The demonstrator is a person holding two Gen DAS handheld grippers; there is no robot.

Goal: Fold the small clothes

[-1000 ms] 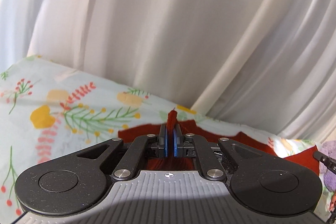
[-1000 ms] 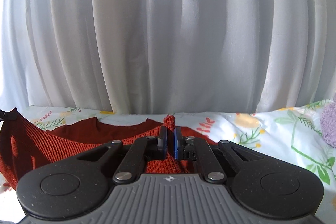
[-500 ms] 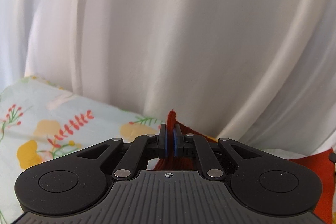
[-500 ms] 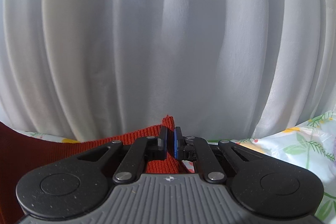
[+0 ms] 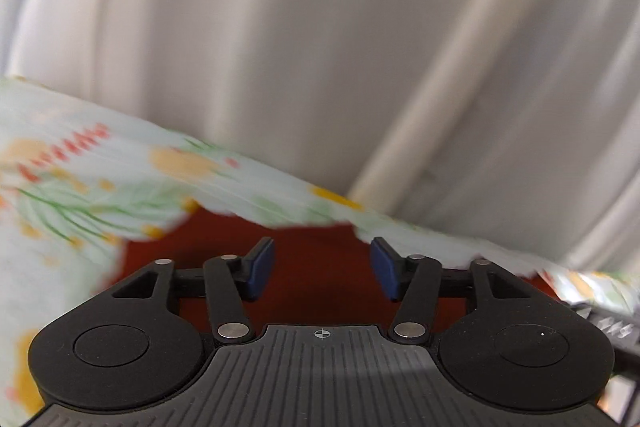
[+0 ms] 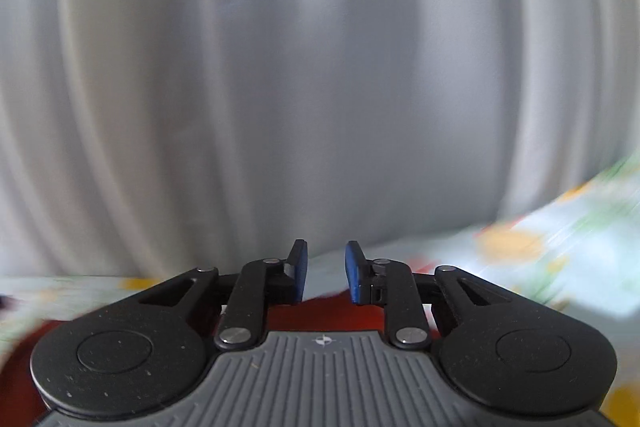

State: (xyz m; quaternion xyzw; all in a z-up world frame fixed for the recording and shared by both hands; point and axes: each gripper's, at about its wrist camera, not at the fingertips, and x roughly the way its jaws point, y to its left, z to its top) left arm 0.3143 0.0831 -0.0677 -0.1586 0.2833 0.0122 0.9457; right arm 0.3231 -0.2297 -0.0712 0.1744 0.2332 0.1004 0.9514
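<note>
A rust-red knit garment (image 5: 320, 251) lies on the floral sheet (image 5: 120, 179), just under and ahead of my left gripper (image 5: 322, 269). That gripper's jaws are opening, blue pads well apart, and no cloth is pinched between them. In the right wrist view the same red garment (image 6: 324, 311) shows only as a strip below my right gripper (image 6: 325, 275). Its jaws are opening too, with a narrow gap and nothing held between the pads. Both views are blurred by motion.
A white pleated curtain (image 5: 320, 47) fills the background close behind the bed in both views. The floral sheet (image 6: 560, 259) extends to the right. A dark object (image 5: 608, 327) sits at the right edge of the left wrist view.
Both grippers let go of the red cloth they were pinching and their jaws parted. Both dropped lower, and the garment now lies on the sheet beneath them.
</note>
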